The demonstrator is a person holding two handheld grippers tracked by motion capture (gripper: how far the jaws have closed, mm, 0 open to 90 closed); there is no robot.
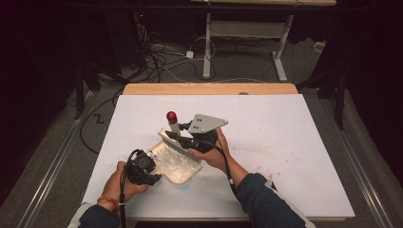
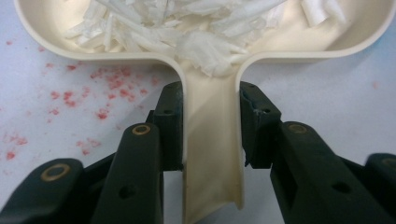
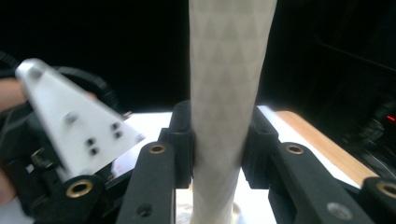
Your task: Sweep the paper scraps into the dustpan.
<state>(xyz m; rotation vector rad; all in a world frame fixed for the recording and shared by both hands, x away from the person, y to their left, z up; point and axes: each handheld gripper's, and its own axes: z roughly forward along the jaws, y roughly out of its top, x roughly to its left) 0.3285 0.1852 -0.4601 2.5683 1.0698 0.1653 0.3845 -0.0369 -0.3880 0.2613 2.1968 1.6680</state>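
So the cream dustpan (image 1: 179, 167) sits a bit left of the middle of the white table top (image 1: 285, 123), near the front edge, and it's full of white shredded bits (image 2: 187, 28). In the left gripper view you can see the pan's tray spread across the top, with its handle (image 2: 212, 154) running down toward 6 o'clock. The left gripper (image 2: 211, 126) has that handle clamped: one black pad on each side, both pressed flat against it, no gap. In the high view the left gripper sits at about 8 o'clock from the pan, with the person's left hand (image 1: 121, 183) behind it.

The brush (image 1: 183, 145) hangs over the pan's far edge, around 12 o'clock from the tray, with its bristles pointing down at the pile. Its pale handle (image 3: 224, 93) rises straight up between the right gripper (image 3: 217, 144) pads, which squeeze it from both sides, so that one's closed on the handle too. The red cap (image 1: 171, 116) at the handle's end pokes up at about 11 o'clock from the pan.

Reddish specks (image 2: 84, 93) are scattered on the table at roughly 7 o'clock from the tray in the left gripper view.
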